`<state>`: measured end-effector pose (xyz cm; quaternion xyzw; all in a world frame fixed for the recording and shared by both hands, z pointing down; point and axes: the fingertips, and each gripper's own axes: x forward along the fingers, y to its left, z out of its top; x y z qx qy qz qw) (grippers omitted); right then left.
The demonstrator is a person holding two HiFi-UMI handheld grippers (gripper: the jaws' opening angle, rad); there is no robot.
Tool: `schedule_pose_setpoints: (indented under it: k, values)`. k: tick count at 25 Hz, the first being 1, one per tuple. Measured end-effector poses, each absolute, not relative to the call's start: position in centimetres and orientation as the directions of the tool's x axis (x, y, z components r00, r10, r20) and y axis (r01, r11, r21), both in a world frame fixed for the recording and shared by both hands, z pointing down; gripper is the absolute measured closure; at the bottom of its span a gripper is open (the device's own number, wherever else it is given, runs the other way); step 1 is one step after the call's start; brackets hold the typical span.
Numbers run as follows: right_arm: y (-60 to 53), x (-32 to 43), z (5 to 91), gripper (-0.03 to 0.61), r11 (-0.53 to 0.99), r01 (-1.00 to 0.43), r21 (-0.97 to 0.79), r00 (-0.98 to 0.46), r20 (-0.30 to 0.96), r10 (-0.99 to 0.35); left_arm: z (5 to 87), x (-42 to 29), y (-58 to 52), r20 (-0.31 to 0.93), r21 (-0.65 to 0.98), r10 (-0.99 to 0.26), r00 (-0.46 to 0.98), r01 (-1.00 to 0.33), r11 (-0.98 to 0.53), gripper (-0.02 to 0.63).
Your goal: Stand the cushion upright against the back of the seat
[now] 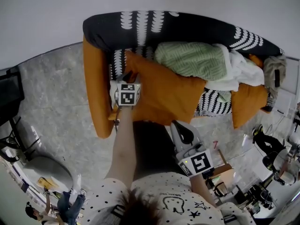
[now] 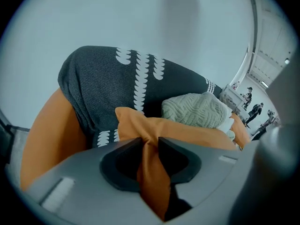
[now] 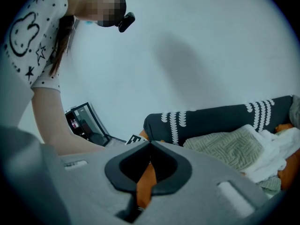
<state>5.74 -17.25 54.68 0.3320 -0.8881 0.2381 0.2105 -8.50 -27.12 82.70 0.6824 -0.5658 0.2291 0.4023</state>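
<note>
– Hair and a dotted shirt [image 1: 159, 200] sit nearest in the head view. What's past them?
– Next comes the right tool [image 1: 177, 128], at 5 o'clock of the orange cushion [image 1: 164, 95], nipping its near edge. At the cushion's 10 o'clock corner is the left tool [image 1: 125, 76]. The cushion lies across the seat, its far edge toward the patterned seat back [image 1: 154, 25] at 12 o'clock. A green blanket [image 1: 192, 60] touches it at 1 o'clock.
– And the left gripper view?
– It shows the left tool [image 2: 149, 142] closed tight on a gathered fold of the cushion [image 2: 187, 132], and the seat back [image 2: 108, 83] rises behind.
– The right gripper view?
– That has the right tool [image 3: 149, 146] pinched together, with a strip of the orange cushion [image 3: 146, 184] caught between.
– So how far along is it?
– Both grips look made. The cushion seems to lean rather than stand, so I judge that lifting it upright against the back is left to do.
</note>
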Motion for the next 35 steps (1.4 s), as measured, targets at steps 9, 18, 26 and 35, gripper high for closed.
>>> schedule_pose_setpoints:
  k: [9,18,26,35]
  values:
    - [-17.6,5.5,54.4,0.583,0.658,-0.703,-0.268,-0.676,0.537,-0.504,81.7,-8.4,-26.0,0.745,0.278,-0.616,0.256,-0.958,-0.062,0.595]
    - [-17.9,6.2,53.9,0.583,0.655,-0.708,-0.263,-0.673,0.531,-0.515,79.9,-7.7,-25.7,0.721,0.288,-0.638,0.271,-0.954,-0.08,0.601]
    - [-18.2,6.3,52.9,0.583,0.659,-0.71,-0.249,-0.674,0.512,-0.533,77.5,-7.5,-25.0,0.707,0.242,-0.644,0.292,-0.956,-0.168,0.603]
    - [-18.6,6.1,51.4,0.583,0.668,-0.704,-0.241,-0.686,0.474,-0.551,74.0,-6.7,-25.5,0.686,0.21,-0.655,0.317,-0.948,-0.239,0.603]
